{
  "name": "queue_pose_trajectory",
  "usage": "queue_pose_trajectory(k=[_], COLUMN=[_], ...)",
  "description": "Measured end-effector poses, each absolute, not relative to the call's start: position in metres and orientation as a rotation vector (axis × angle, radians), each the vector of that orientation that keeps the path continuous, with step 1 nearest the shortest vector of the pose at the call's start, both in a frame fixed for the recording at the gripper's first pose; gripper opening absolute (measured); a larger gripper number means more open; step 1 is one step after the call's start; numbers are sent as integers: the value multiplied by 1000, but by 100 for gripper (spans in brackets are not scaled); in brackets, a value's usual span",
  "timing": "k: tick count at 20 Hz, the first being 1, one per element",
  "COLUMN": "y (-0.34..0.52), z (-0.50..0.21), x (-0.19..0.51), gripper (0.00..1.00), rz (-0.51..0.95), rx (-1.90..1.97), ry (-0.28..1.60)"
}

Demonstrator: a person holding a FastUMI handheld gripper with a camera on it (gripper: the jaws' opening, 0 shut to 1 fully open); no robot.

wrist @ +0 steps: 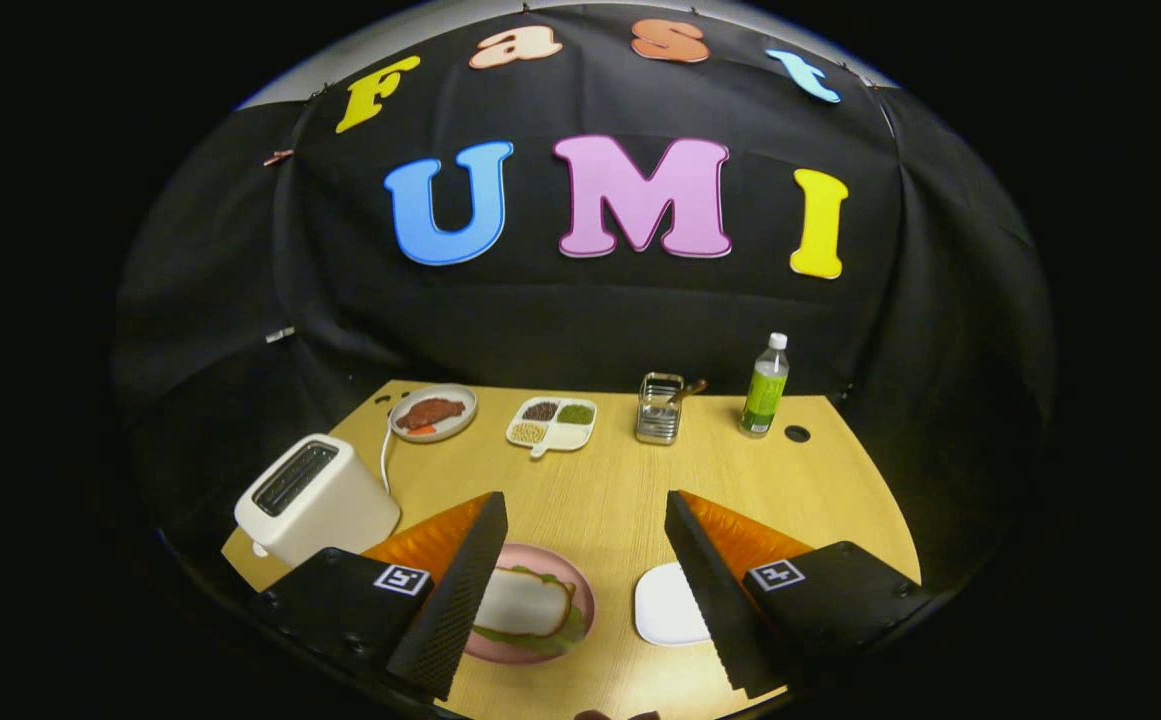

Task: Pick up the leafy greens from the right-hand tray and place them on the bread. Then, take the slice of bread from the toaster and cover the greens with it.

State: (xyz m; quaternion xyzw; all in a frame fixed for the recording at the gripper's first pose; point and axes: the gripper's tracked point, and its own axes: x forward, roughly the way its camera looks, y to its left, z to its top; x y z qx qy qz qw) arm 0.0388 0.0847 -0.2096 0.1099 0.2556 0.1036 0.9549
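Bread slice [532, 603]: I see it lying flat on the pink plate [580, 590], on top of the greens [562, 636], whose leaf edges stick out from under it. The left finger partly overlaps the plate. I judge both placing steps done, with greens on the lower bread and the top slice covering them. I cannot see the lower bread itself.

Handling, as I judge it: the slice is light, dry and fairly stiff, but it crumbles if squeezed hard. The leaves are limp, thin and likely to slide. If I had to correct it, I would take the slice by its short edge, across its thickness, and leave the leaves alone.

Gripper [585, 520]: fingers spread wide with nothing between them, held above the table [600, 480].

White tray [665, 605]: just beside the plate on the right, partly behind the right finger, with no greens on the part I can see.

Toaster [315, 497]: white, left of the plate and beyond the left finger; I see no bread standing up out of its slot. Its cord runs back toward the far plate.

Far row, well apart from the fingers: a plate of brownish food [432, 412], a four-part dish [552, 422] of grains, a metal holder [660, 408] and a green bottle [766, 386].
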Motion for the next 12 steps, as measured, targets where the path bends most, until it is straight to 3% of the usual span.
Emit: queue_pose_trajectory(k=[12], y=[63], z=[-90], x=[39], gripper=[98], rz=[182], rx=[130], ry=[232])
